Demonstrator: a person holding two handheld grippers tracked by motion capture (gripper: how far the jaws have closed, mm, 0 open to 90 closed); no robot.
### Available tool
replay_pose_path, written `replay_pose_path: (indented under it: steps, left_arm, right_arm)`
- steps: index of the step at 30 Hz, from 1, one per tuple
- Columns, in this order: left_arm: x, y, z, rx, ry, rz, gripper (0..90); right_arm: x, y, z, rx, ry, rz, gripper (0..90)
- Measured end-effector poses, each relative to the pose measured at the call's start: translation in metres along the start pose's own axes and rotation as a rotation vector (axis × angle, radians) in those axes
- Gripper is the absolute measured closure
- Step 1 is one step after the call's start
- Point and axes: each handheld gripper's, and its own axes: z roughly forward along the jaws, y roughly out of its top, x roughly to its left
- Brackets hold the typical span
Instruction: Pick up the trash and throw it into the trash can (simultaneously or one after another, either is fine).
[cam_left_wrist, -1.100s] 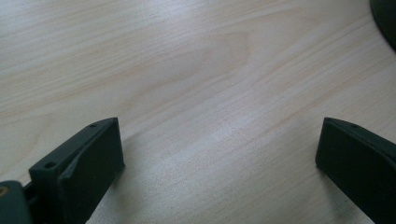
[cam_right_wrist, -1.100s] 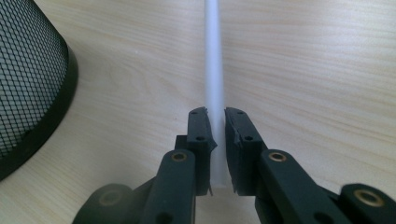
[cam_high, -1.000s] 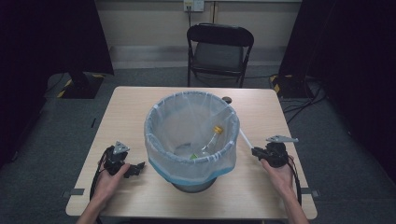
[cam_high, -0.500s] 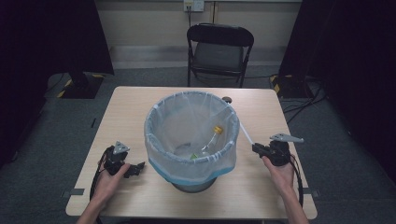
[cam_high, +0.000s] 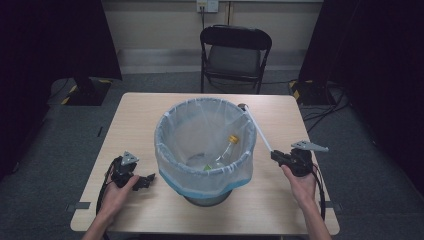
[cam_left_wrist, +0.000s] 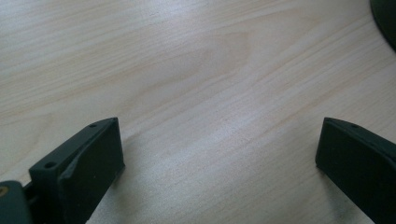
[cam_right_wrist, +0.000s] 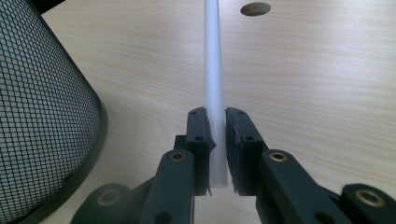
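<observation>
Right gripper (cam_right_wrist: 215, 128) jaws clench the white tube (cam_right_wrist: 213, 70) — long axis pointing straight ahead, toward the bin (cam_high: 172, 125).

**Background items, high view**

Light wooden table (cam_high: 150, 125) fills frame centre, with a round cable hole (cam_right_wrist: 255, 8) near its far edge. Black folding chair with grey seat (cam_high: 235, 55) sits top centre behind the table. White wall outlet plate (cam_high: 207, 5) at the top edge. Grey carpet floor (cam_high: 60, 145) left and right. Black cables (cam_high: 325, 107) upper right.
</observation>
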Motion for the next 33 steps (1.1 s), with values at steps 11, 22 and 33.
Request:
replay_pose_path:
  steps: [11,22,33]
  left_arm:
    - [0.0,0.0,0.0,0.0,0.0,0.0,0.3]
    - [0.0,0.0,0.0,0.0,0.0,0.0,0.3]
    - [0.0,0.0,0.0,0.0,0.0,0.0,0.3]
  right_arm:
    - [0.008,0.018,-0.005,-0.061,0.022,-0.019,80.7]
    - [0.017,0.038,-0.004,-0.128,0.057,-0.021,80.7]
    - [0.023,0.059,-0.012,-0.21,0.073,-0.018,80.8]
